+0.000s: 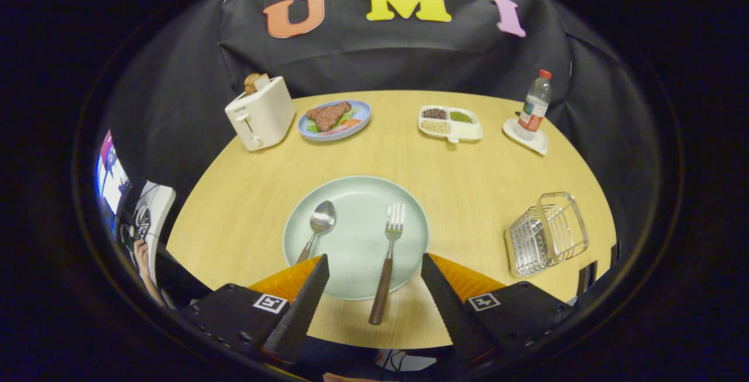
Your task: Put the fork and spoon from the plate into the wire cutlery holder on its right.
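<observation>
Since both the spoon (317, 227) and the fork (388, 260) lie on the pale green plate (357, 195) at the centre of the frame, and the wire cutlery holder (546, 233) at right of centre looks empty (its far side is hard to read through the bars), I judge the task not yet begun: two pickups and two drops remain. At the bottom of the frame the claw (374, 268) stands wide open, holding nothing, its fingers (304, 303) touching neither utensil. The fork's brown handle overhangs the plate rim onto the counter (468, 177) and lies between the fingertips, so the fork seems the likelier first target.
</observation>
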{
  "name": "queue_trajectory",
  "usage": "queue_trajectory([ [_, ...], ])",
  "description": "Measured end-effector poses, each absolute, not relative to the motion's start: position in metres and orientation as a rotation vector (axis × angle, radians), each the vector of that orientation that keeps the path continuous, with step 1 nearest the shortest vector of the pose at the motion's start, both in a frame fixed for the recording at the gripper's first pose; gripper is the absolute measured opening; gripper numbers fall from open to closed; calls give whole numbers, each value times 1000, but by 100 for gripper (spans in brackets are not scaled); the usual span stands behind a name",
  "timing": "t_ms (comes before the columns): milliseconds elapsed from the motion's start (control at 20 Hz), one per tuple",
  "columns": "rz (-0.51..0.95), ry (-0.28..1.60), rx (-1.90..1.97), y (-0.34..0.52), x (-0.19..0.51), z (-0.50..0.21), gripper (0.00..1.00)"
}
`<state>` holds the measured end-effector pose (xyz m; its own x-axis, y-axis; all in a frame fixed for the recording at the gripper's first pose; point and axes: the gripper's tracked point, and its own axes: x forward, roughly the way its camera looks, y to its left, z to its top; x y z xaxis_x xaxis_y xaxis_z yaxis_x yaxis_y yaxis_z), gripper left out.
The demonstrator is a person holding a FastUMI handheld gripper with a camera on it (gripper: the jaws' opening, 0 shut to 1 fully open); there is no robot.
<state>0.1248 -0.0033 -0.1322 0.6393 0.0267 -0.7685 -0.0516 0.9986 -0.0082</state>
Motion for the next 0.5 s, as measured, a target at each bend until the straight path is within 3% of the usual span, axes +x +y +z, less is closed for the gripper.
queue_trajectory([
  [300,32,998,-110,0,139,-160,95],
  [500,-9,1081,-91,-6,141,-180,87],
])
